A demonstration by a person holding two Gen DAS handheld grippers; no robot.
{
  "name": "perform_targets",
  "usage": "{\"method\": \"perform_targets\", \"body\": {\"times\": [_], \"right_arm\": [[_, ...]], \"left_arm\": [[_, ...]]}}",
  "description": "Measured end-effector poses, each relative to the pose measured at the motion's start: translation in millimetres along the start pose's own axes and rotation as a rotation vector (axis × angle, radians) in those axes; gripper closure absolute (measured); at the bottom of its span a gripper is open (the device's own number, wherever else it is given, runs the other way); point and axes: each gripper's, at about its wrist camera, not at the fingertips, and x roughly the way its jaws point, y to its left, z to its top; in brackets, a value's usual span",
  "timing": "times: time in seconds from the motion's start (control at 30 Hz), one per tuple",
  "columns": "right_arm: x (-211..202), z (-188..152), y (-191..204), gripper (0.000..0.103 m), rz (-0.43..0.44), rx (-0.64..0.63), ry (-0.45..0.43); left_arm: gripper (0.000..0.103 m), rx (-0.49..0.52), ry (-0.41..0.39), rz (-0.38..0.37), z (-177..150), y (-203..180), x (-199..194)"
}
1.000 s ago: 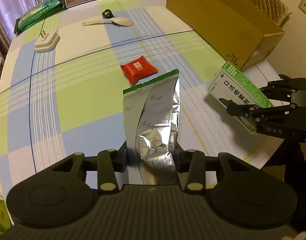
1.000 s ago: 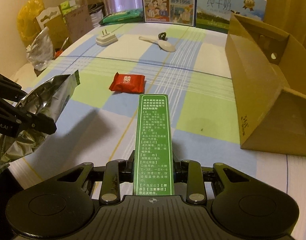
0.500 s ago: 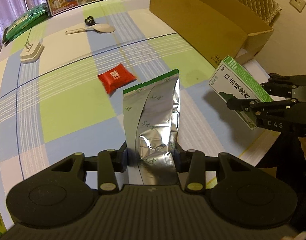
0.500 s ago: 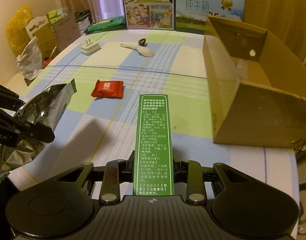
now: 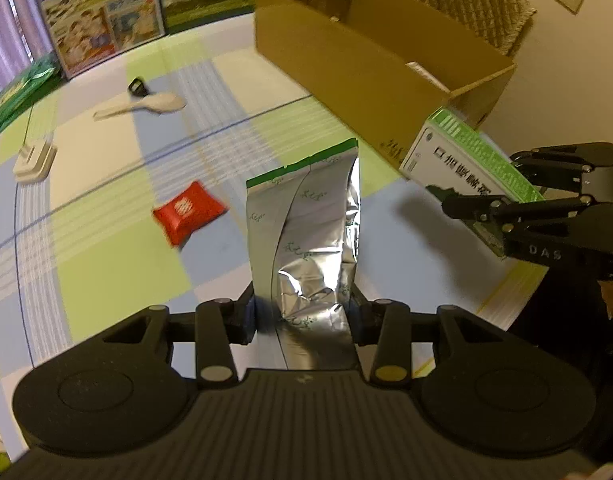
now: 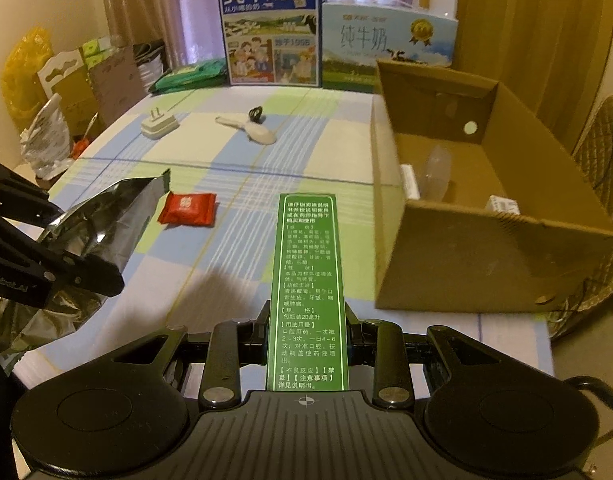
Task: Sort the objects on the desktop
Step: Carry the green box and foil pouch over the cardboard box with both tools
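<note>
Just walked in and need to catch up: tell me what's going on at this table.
A person is sorting desk clutter with two handheld grippers. The left gripper is shut on a silver foil pouch; the right gripper is shut on a green medicine box. Both are held above the table, near the open cardboard box. A red packet, spoon and plug lie unsorted.

Table has a checked cloth in blue, green and cream. Sitting on it: a red packet, a white plug, a white spoon, an open cardboard box, plus two milk cartons at the far edge.
</note>
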Motion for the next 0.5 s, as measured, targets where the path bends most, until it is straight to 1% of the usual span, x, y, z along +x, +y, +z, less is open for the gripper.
{"method": "perform_targets", "body": {"times": [0.5], "right_arm": [[-32,18,-38,0.075,-0.052,0.012,-0.075]], "left_arm": [[0.066,0.093,-0.053,-0.061,61,-51,-2]]}}
